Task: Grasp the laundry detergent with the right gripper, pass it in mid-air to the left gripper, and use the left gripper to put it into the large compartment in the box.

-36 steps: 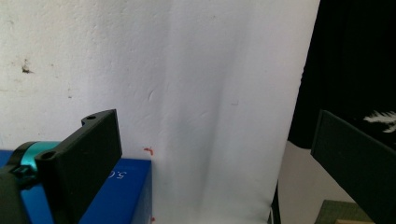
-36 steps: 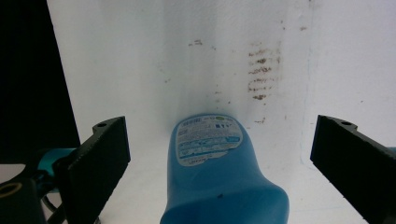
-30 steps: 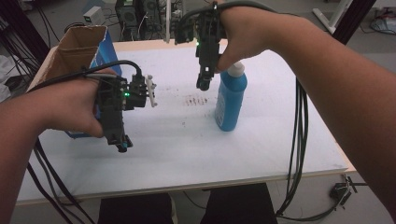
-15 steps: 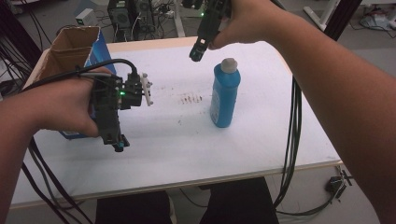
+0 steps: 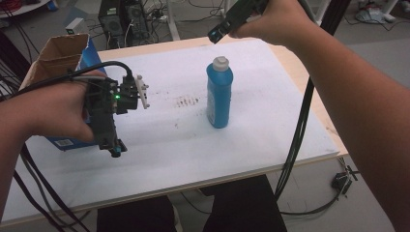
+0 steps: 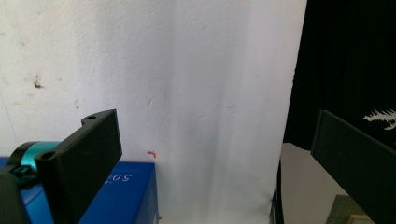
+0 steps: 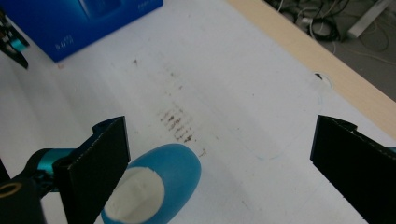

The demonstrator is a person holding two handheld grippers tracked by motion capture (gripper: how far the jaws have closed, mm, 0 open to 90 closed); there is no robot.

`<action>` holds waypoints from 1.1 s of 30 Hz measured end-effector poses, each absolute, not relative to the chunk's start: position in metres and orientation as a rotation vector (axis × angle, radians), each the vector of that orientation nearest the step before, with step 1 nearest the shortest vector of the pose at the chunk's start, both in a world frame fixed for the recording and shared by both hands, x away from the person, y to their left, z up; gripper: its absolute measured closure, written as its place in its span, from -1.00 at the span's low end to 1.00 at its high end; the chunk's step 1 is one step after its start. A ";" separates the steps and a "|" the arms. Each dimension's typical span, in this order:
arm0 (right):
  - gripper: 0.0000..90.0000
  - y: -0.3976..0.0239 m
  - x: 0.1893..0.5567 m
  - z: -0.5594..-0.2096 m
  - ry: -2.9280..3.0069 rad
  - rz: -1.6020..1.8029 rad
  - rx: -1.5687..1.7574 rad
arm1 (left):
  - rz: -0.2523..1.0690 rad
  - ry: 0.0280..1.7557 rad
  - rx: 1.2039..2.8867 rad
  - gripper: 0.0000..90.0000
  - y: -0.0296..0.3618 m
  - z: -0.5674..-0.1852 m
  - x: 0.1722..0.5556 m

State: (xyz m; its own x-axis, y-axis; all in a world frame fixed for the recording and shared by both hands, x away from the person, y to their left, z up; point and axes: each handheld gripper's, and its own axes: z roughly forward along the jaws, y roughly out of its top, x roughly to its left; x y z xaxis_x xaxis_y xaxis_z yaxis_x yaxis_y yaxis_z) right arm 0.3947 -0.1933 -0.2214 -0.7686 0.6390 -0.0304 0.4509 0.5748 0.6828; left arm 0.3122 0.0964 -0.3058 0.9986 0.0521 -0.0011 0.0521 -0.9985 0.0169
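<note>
Blue bottle (image 5: 219, 93) now released, standing.

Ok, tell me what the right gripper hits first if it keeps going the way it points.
Probably the blue bottle: its white cap sits low between the open jaws of the right gripper, toward one side. Depth is unclear; if it passes beside the cap, the white tabletop comes next.

You're working in a lab or test bay, not a home. Beyond the far edge of your worktop (image 5: 270, 159) a computer tower (image 5: 120, 21) stands on the bare grey floor (image 5: 367, 48) among loose cables (image 5: 203, 6). Thick black cable bundles (image 5: 295, 145) hang past the worktop's right edge.
</note>
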 end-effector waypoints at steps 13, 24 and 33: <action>-0.91 -0.243 0.343 -0.249 2.274 1.235 1.044 | 0.014 0.054 3.122 -0.96 0.086 -0.300 0.308; -0.95 -0.252 0.302 -0.294 2.196 1.320 1.077 | 0.028 0.038 3.112 -0.96 0.087 -0.300 0.306; -0.98 -0.247 0.280 -0.322 2.175 1.318 1.081 | 0.021 0.029 3.107 -0.96 0.089 -0.303 0.305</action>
